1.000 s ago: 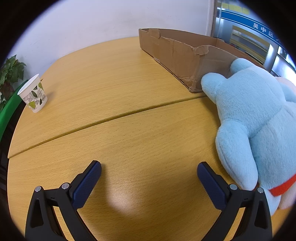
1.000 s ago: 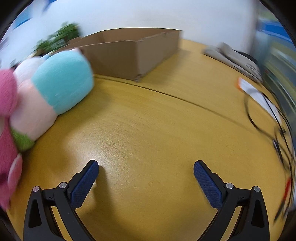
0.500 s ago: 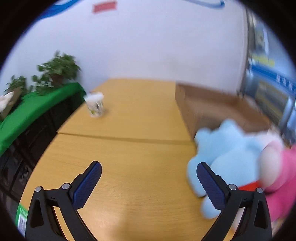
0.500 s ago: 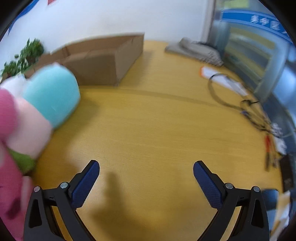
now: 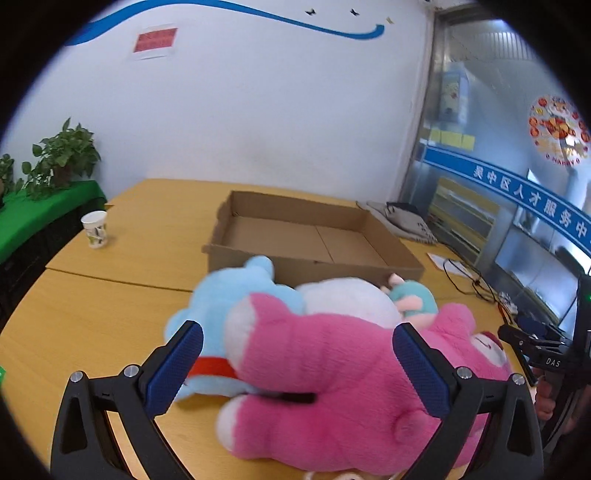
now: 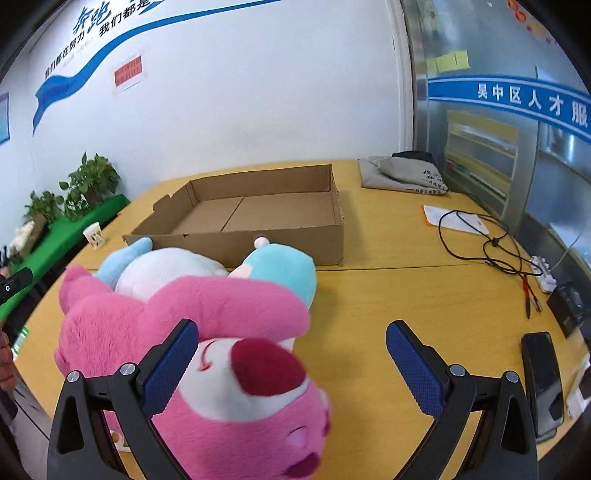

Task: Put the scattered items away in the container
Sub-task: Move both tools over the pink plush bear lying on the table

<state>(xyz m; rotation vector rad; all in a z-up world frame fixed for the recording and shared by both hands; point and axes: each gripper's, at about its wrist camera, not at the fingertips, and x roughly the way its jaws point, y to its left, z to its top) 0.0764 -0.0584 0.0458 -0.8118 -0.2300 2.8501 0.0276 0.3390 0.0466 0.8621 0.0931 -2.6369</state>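
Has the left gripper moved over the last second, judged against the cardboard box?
Yes. The left gripper has pulled back and risen: the cardboard box, close by before, now lies farther off, its floor visible, with the pink plush toy between the open fingers.

A blue band across the glass partition carries white Chinese characters; in the left wrist view they read 吴中区人才服务中, cut off at the frame edge. In the right wrist view the same band shows 吴中区人才服. On the white wall, above a blue wave stripe, blue slogan characters read partly 奔跑 and 我们都是; the smaller line beneath them is too small to make out. A red notice on the wall holds print too fine to read. The right tool, seen at the edge of the left wrist view, bears white letters DAS. A round red decoration on the glass has lettering too blurred to read.
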